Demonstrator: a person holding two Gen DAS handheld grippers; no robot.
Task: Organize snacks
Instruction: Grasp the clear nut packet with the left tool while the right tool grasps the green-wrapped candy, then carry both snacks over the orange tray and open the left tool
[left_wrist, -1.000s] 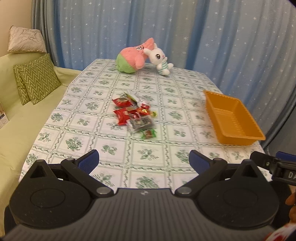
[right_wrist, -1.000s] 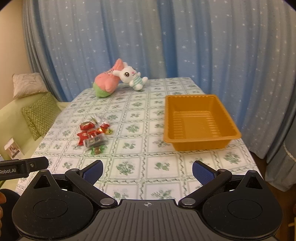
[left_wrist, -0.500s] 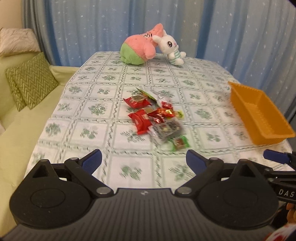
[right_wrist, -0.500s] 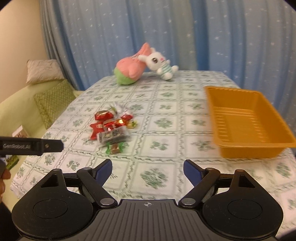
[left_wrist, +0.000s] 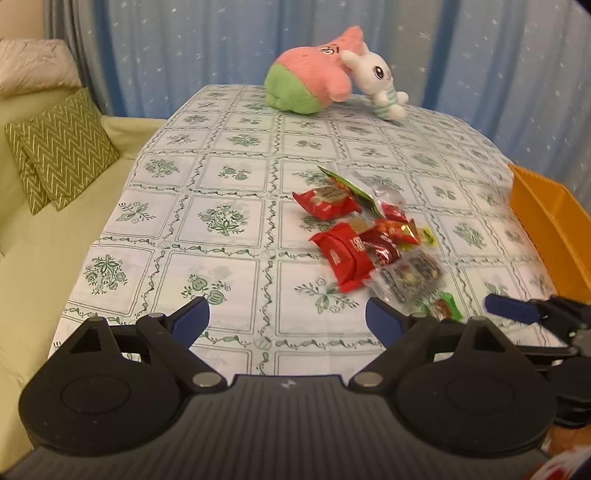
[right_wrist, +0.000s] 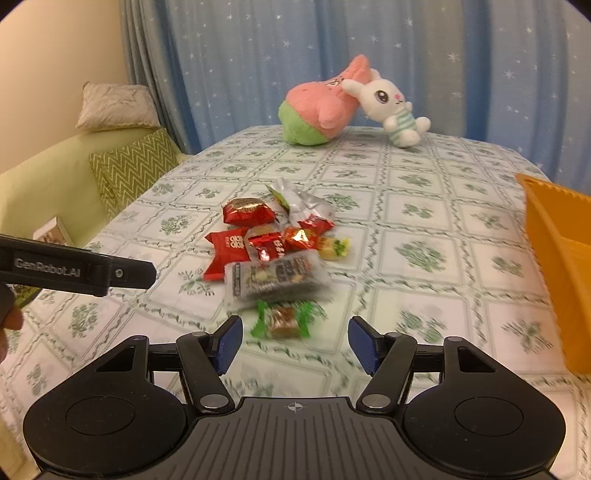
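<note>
A pile of wrapped snacks (left_wrist: 373, 236) lies mid-table: red packets, a clear nut packet (right_wrist: 275, 278) and a green-wrapped candy (right_wrist: 282, 321) nearest me. An orange tray (left_wrist: 550, 225) stands at the right; it also shows in the right wrist view (right_wrist: 554, 251). My left gripper (left_wrist: 286, 319) is open and empty, short of the pile and left of it. My right gripper (right_wrist: 295, 341) is open and empty, with the green candy just ahead between its fingers. A right fingertip (left_wrist: 513, 308) shows in the left wrist view.
A pink-and-green plush (right_wrist: 317, 110) and a white rabbit plush (right_wrist: 391, 107) sit at the table's far end. A green sofa with zigzag cushions (left_wrist: 62, 151) runs along the left edge. Blue starred curtains hang behind the table.
Both grippers have moved forward and left toward the snack pile, which now looks larger. The orange tray has slid to the right edge of both views. Both stay open.
</note>
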